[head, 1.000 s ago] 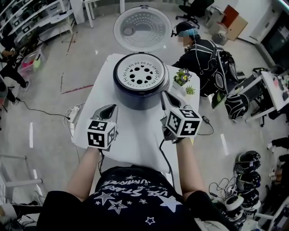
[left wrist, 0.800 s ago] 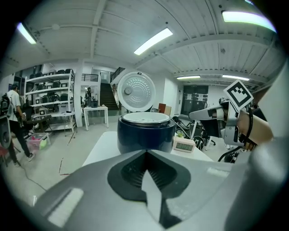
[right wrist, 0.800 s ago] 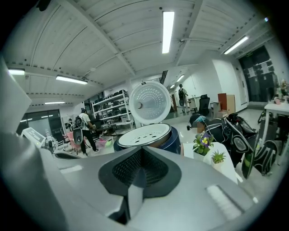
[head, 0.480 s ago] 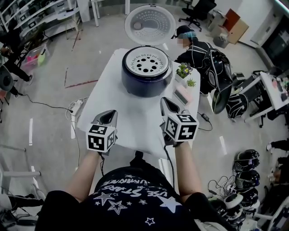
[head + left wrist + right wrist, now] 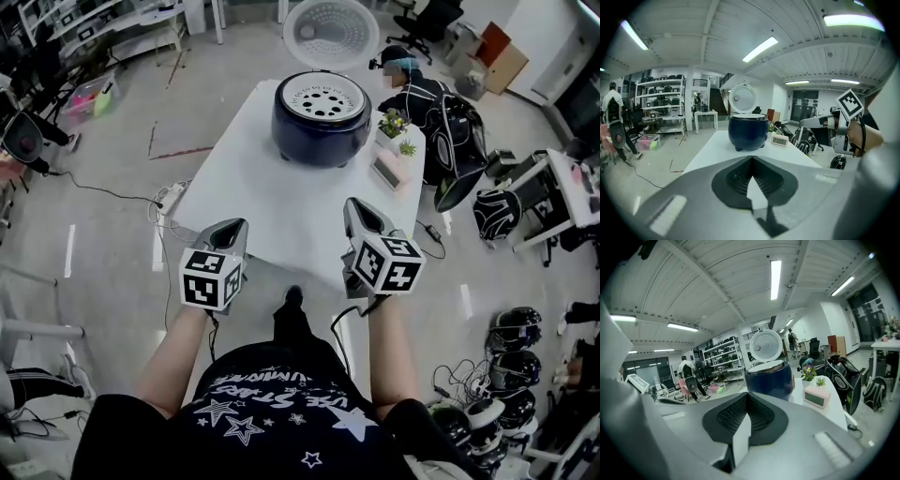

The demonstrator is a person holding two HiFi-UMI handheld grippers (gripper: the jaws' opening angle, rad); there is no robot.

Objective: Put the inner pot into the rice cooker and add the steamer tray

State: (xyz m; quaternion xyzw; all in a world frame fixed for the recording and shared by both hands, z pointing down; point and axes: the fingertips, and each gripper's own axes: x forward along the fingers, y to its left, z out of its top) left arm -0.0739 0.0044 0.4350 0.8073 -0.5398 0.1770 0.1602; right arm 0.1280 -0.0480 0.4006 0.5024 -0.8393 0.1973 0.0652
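Observation:
The dark blue rice cooker (image 5: 322,117) stands at the far end of the white table (image 5: 253,202) with its round lid (image 5: 330,31) raised behind it. A white perforated steamer tray (image 5: 322,97) sits in its top. My left gripper (image 5: 234,225) and right gripper (image 5: 356,204) hover side by side over the table's near edge, well short of the cooker, both shut and empty. From the left gripper view the cooker (image 5: 748,132) shows straight ahead beyond the left gripper (image 5: 751,159). The right gripper (image 5: 746,397) sees the cooker (image 5: 769,378) slightly to its right.
A pink clock (image 5: 386,171) and small potted plants (image 5: 394,127) line the table's right side. A person (image 5: 412,89) sits beyond the right far corner, next to black bags (image 5: 459,141). Cables (image 5: 103,202) cross the floor at left; helmets (image 5: 514,352) lie at right.
The view and both grippers have drawn back from the cooker toward the table's near edge. The cooker now lies farther away. Both grippers stay shut.

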